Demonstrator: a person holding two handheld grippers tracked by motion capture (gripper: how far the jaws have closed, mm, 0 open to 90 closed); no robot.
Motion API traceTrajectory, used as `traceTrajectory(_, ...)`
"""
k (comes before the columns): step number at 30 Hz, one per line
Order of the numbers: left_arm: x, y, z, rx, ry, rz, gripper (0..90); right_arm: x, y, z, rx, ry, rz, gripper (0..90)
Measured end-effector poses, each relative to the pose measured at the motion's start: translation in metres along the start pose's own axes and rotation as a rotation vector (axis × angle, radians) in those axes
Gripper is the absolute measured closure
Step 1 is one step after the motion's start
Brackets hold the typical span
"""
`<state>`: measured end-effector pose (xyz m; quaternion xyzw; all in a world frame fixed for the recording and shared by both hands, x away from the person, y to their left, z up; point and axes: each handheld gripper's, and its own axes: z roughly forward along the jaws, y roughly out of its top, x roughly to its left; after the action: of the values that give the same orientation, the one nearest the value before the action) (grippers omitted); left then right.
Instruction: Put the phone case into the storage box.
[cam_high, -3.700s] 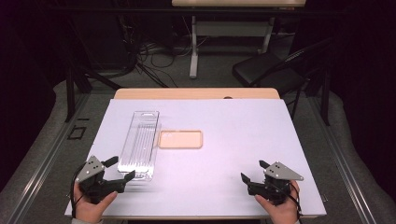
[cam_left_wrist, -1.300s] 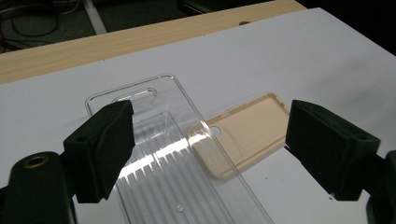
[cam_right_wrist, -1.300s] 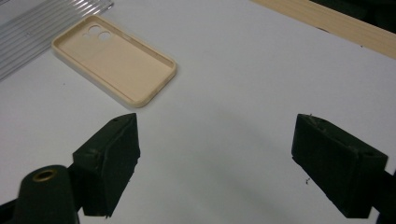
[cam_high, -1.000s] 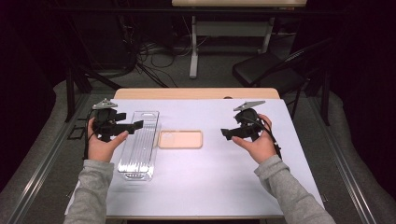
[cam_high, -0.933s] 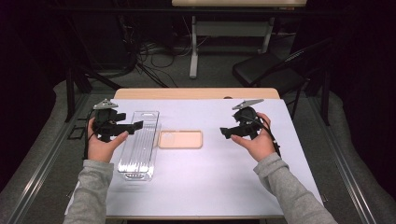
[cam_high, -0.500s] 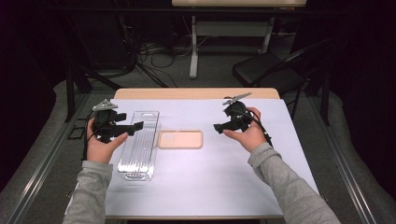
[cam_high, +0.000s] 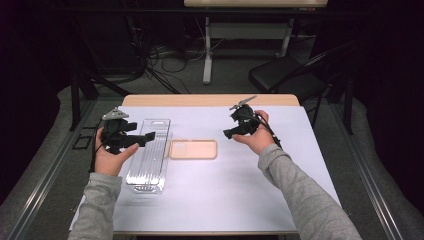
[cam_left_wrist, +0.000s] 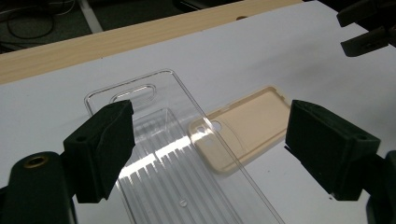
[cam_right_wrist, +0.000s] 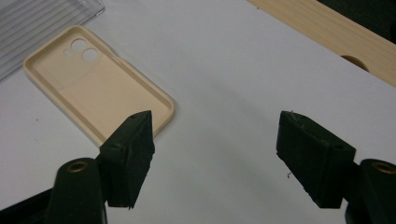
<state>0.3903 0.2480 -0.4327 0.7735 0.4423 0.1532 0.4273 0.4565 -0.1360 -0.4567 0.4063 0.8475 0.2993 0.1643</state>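
The beige phone case (cam_high: 193, 149) lies inside-up mid-surface, touching the clear plastic tray (cam_high: 148, 155); both tongs, left (cam_high: 144, 138) and right (cam_high: 230, 133), hover spread and empty; seemingly an approach step; next, one must descend onto the case's rim.

A tray (cam_high: 149, 154) lies left of centre on the table (cam_high: 250, 200), running front to back. A phone case (cam_high: 193, 149) lies just beside it on the right — edges touching or overlapping. Both sit on a sheet (cam_high: 280, 175) covering the table.
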Motion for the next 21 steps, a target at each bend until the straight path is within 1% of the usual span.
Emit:
traceTrajectory(3,0.001,0.000,0.000,-0.001,0.000,-0.001,15.8,0.002,0.003,0.007,0.033,0.011,-0.015,27.2)
traceTrajectory(6,0.002,-0.001,0.000,0.001,0.000,-0.003,15.9,0.005,0.007,0.013,0.044,0.030,-0.026,27.1)
traceTrajectory(9,0.002,-0.001,0.000,0.002,0.002,-0.005,15.9,0.008,0.011,0.019,0.045,0.030,-0.037,26.8)
traceTrajectory(10,0.003,-0.001,0.000,0.005,0.000,-0.008,15.8,0.009,0.012,0.022,0.047,0.032,-0.038,25.2)
traceTrajectory(11,0.003,-0.001,0.000,0.004,-0.001,-0.007,15.9,0.009,0.013,0.025,0.060,0.031,-0.046,23.3)
traceTrajectory(12,0.003,-0.001,-0.001,0.003,0.000,-0.011,15.9,0.010,0.014,0.028,0.085,0.024,-0.064,22.2)
traceTrajectory(13,0.004,-0.002,-0.001,0.001,0.000,-0.013,15.9,0.011,0.014,0.031,0.087,0.019,-0.072,22.1)
traceTrajectory(15,0.004,-0.002,-0.001,0.002,0.001,-0.013,15.9,0.011,0.016,0.035,0.103,0.024,-0.087,22.2)
traceTrajectory(17,0.005,-0.002,-0.001,0.007,0.003,-0.012,15.9,0.012,0.018,0.039,0.106,0.024,-0.095,23.7)
traceTrajectory(20,0.005,-0.003,-0.001,0.006,0.003,-0.016,15.9,0.012,0.021,0.045,0.122,0.037,-0.097,29.5)
traceTrajectory(21,0.005,-0.003,-0.001,0.005,0.005,-0.016,15.9,0.011,0.022,0.047,0.127,0.038,-0.111,30.6)
